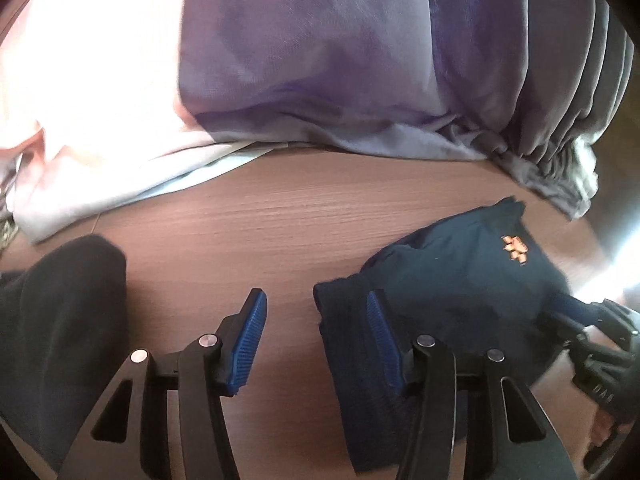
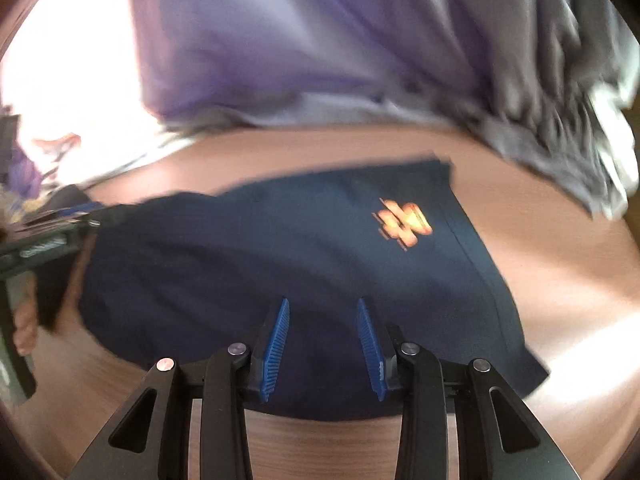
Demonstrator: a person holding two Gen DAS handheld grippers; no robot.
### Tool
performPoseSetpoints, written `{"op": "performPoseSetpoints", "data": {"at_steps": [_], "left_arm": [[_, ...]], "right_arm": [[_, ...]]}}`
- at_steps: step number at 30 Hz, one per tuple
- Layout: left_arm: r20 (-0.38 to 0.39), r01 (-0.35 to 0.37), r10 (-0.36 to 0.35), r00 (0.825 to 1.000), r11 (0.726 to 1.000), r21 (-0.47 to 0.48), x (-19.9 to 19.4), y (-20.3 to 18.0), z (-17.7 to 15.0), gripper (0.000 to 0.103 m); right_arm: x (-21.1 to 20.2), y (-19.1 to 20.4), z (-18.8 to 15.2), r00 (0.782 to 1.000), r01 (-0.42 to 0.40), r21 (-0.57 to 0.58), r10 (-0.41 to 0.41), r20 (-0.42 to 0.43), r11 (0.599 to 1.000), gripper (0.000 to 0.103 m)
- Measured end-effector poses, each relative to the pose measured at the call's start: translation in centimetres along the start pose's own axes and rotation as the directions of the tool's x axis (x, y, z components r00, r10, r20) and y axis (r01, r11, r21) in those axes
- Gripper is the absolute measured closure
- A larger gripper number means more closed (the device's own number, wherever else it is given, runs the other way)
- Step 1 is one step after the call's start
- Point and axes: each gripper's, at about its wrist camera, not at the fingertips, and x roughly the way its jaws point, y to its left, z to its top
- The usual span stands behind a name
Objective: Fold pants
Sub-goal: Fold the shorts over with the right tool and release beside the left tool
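Blue ribbed fingers (image 1: 252,340) of the left gripper (image 1: 316,312) stand well apart with bare wood between them; only its right finger overlaps the near left edge of the navy pants (image 1: 460,280), and nothing is pinched. On the right gripper (image 2: 322,320) the fingers (image 2: 276,344) are set narrower, hovering over the near part of the folded cloth; whether the pads press on any fabric I cannot tell, though a gap shows between them.

Those pants lie as a folded dark bundle on the wooden table (image 1: 248,216), an orange logo (image 2: 404,222) facing up near their far right corner. Their far edge runs roughly straight across the right wrist view, and the right side edge, with a stitched seam, slants down toward the near corner.

Beyond them a strip of clear tabletop separates the pants from a heap of purple fabric (image 1: 312,60), a grey gathered garment (image 1: 560,128) at its right end and pale pink cloth (image 1: 80,100) at its left. A black garment (image 1: 60,300) sits at the left, apart from the pants, leaving open wood between. More open table lies to the right of the pants. The picture is blurred.
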Motion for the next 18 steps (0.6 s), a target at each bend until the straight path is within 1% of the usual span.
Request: {"op": "performPoseSetpoints", "data": {"at_steps": [1, 2, 5, 7, 9, 10, 11, 12, 13, 16, 18], "left_arm": [[0.004, 0.004, -0.004, 1.0, 1.0, -0.014, -0.8, 0.4, -0.4, 0.052], [0.008, 0.0, 0.0, 1.0, 1.0, -0.03, -1.8, 0.8, -0.9, 0.052], [0.002, -0.007, 0.007, 1.0, 0.998, -0.067, -3.6, 1.8, -2.6, 0.052], [-0.012, -0.007, 0.006, 1.0, 0.997, -0.078, -4.5, 2.3, -4.1, 0.052], [-0.031, -0.001, -0.002, 1.0, 0.996, -0.086, -5.0, 2.5, -5.7, 0.052], [-0.039, -0.009, 0.006, 0.999, 0.996, -0.087, -5.2, 2.6, -6.4, 0.052], [-0.049, -0.023, 0.019, 0.999, 0.996, -0.09, -5.3, 2.7, -7.2, 0.052], [-0.053, -0.025, 0.02, 0.998, 0.995, -0.092, -5.4, 2.6, -7.6, 0.052], [-0.06, -0.026, 0.021, 0.998, 0.995, -0.093, -5.7, 2.8, -8.3, 0.052], [-0.082, -0.042, 0.034, 0.996, 0.994, -0.099, -6.3, 3.5, -10.1, 0.052], [-0.097, -0.065, 0.054, 0.994, 0.992, -0.11, -6.6, 4.2, -11.2, 0.052]], "right_arm": [[-0.4, 0.8, 0.3, 1.0, -0.019, -0.03, 0.019, 0.016, 0.999, 0.067], [-0.8, 1.8, 0.6, 0.998, -0.054, -0.062, 0.056, 0.027, 0.997, 0.067], [-1.1, 4.8, 1.2, 0.984, -0.172, -0.14, 0.177, 0.022, 0.975, 0.066], [-1.0, 6.8, 1.4, 0.97, -0.24, -0.19, 0.244, 0.0, 0.952, 0.066], [-0.8, 8.7, 1.4, 0.957, -0.286, -0.235, 0.289, -0.023, 0.929, 0.066], [-0.7, 9.7, 1.4, 0.95, -0.309, -0.265, 0.311, -0.036, 0.913, 0.065], [-0.7, 10.6, 1.2, 0.946, -0.32, -0.3, 0.322, -0.047, 0.899, 0.063], [-0.6, 11.7, 1.0, 0.942, -0.33, -0.348, 0.33, -0.061, 0.877, 0.057], [-0.6, 12.3, 0.9, 0.94, -0.334, -0.382, 0.333, -0.07, 0.862, 0.054], [-0.6, 14.0, 0.1, 0.936, -0.343, -0.486, 0.337, -0.103, 0.804, 0.053], [-0.2, 15.1, -0.3, 0.939, -0.334, -0.54, 0.321, -0.122, 0.773, 0.052]]}}
